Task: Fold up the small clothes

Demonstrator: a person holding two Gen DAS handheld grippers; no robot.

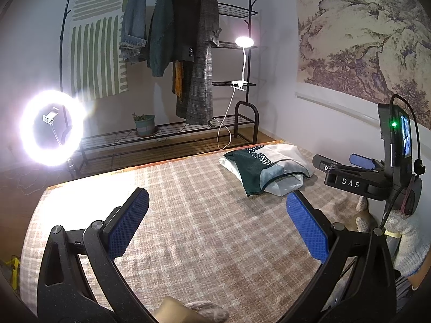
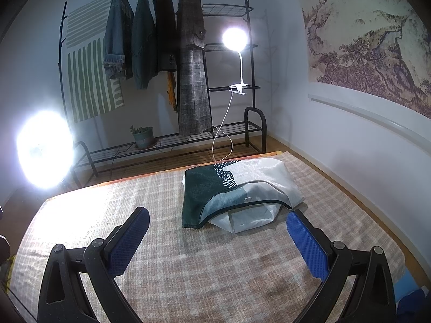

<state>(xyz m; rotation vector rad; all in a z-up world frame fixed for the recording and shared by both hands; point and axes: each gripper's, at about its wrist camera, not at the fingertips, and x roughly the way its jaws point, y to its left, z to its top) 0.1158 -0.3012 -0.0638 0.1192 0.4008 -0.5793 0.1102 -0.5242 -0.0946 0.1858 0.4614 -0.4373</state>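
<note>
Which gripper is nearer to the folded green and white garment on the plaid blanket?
Right. The right gripper is open just short of the garment, which lies straight ahead between its fingers. The left gripper, also open, is farther back and to the garment's left.

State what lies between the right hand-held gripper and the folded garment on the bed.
Nothing: in the right wrist view, only bare plaid blanket separates the open right hand-held gripper from the folded garment.

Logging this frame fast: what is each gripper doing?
Left gripper: open, holding nothing.
Right gripper: open, holding nothing, short of the folded clothes.
</note>
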